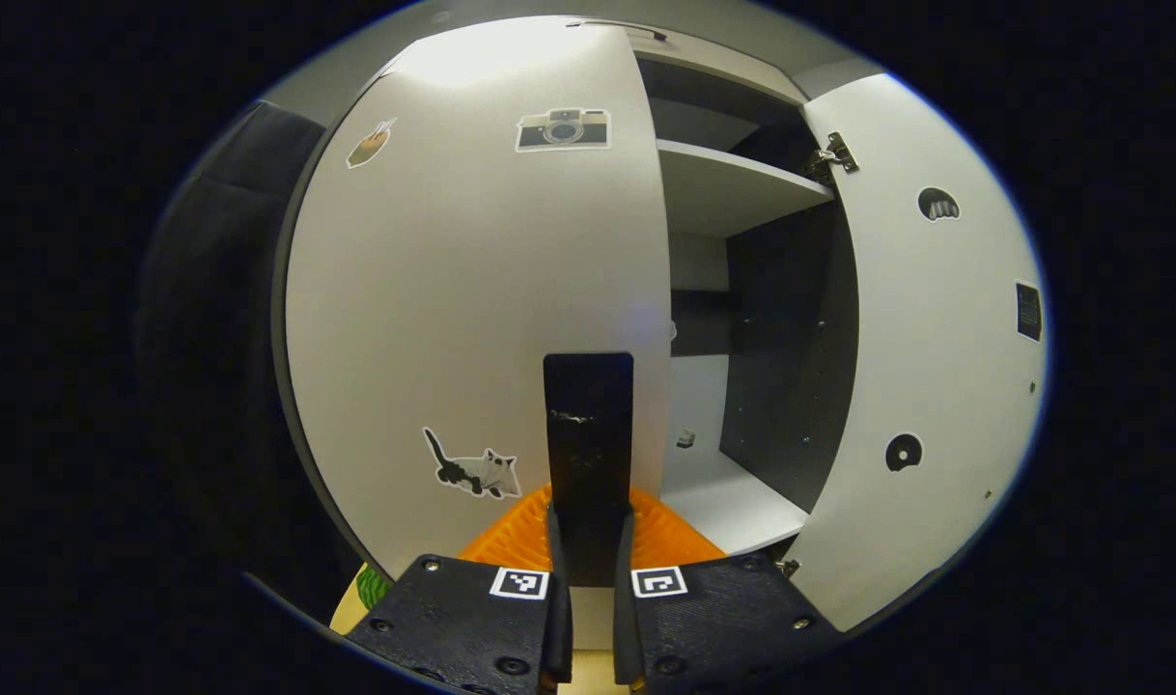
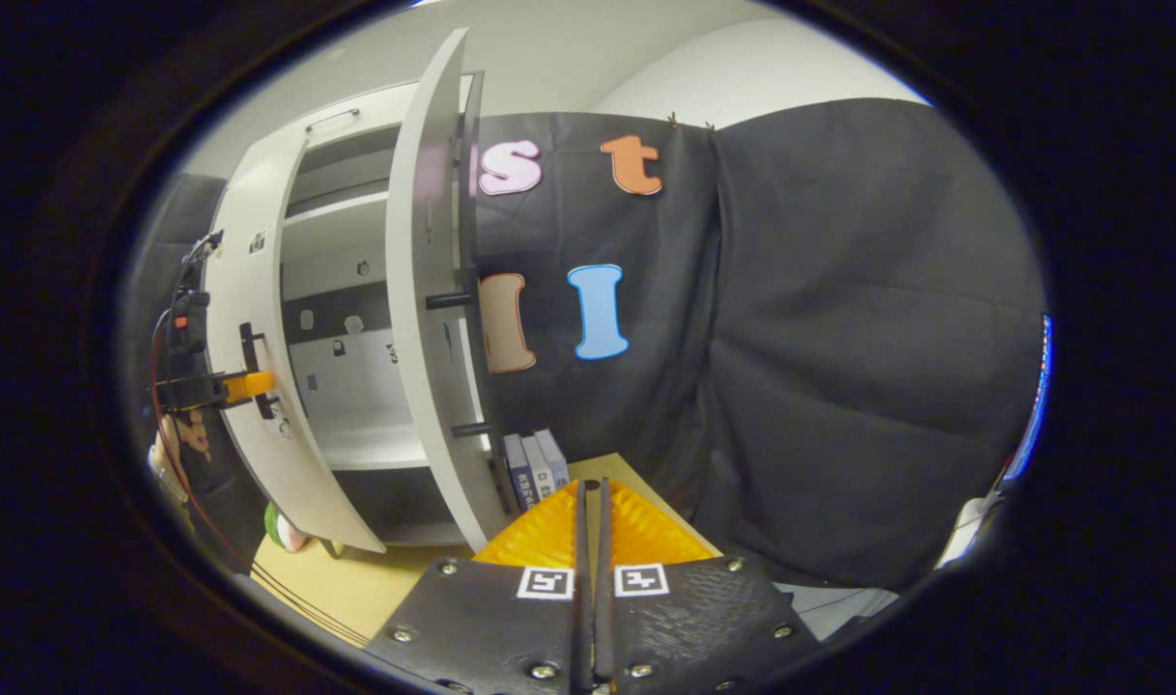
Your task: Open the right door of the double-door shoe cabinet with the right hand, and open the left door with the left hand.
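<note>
While left gripper (image 1: 588,541) clamps the left door's handle (image 1: 588,425), right gripper (image 2: 591,541) is closed, empty; books (image 2: 535,468) nearby.

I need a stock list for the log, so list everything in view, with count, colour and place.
cabinet: one, white with dark inner walls, shelves bare where visible
left door: one, white, right in front of the left tongs
right door: one, white, swung open
left door handle: one, black, upright near that door's free edge
camera sticker: one, grey, top of the left door
cat sticker: one, black and white, low on the left door
books: three, blue and grey, upright behind the right door
table: one, yellowish, under the cabinet
left tongs: orange fingers, closed on the left door handle
right tongs: orange fingers, closed, holding nothing
hand: one, holding the left tongs
</note>
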`<state>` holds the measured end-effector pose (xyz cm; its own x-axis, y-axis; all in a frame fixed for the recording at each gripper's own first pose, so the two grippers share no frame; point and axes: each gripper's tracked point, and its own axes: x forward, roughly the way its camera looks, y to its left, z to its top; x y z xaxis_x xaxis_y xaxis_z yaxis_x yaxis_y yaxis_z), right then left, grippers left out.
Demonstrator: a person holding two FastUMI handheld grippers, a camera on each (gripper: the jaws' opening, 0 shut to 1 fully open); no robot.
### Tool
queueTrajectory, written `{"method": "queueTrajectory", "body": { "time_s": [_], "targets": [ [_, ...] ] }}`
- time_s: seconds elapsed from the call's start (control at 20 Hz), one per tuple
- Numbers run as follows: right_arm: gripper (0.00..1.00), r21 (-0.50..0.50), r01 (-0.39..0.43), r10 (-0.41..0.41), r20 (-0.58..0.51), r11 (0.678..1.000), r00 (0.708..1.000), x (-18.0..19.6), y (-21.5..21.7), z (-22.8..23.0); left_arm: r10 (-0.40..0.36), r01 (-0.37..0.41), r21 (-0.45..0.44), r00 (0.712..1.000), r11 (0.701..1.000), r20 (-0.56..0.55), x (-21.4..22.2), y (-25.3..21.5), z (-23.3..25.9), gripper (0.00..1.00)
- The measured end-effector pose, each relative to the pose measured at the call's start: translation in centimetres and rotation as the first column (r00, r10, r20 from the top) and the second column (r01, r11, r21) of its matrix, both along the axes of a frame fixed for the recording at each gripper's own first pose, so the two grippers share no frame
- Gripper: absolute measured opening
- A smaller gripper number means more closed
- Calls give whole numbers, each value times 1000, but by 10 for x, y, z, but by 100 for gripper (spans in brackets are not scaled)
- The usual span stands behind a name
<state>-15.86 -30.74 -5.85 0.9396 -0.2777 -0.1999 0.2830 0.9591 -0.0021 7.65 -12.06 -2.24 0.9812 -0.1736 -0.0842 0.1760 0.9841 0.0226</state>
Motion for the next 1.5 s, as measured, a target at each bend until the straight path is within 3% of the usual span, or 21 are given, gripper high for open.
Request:
{"method": "queueTrajectory", "body": {
  "time_s": [0.7,1.5],
  "targets": [
    [1,-8,-22,22,-11,1000,1000,14,19,-1,-45,45,-22,999,999,-14,-69,37,0,17],
    [1,9,-30,30,-11,1000,999,27,24,-9,71,-72,-23,997,997,-25,-120,105,1,16]
  ]
}}
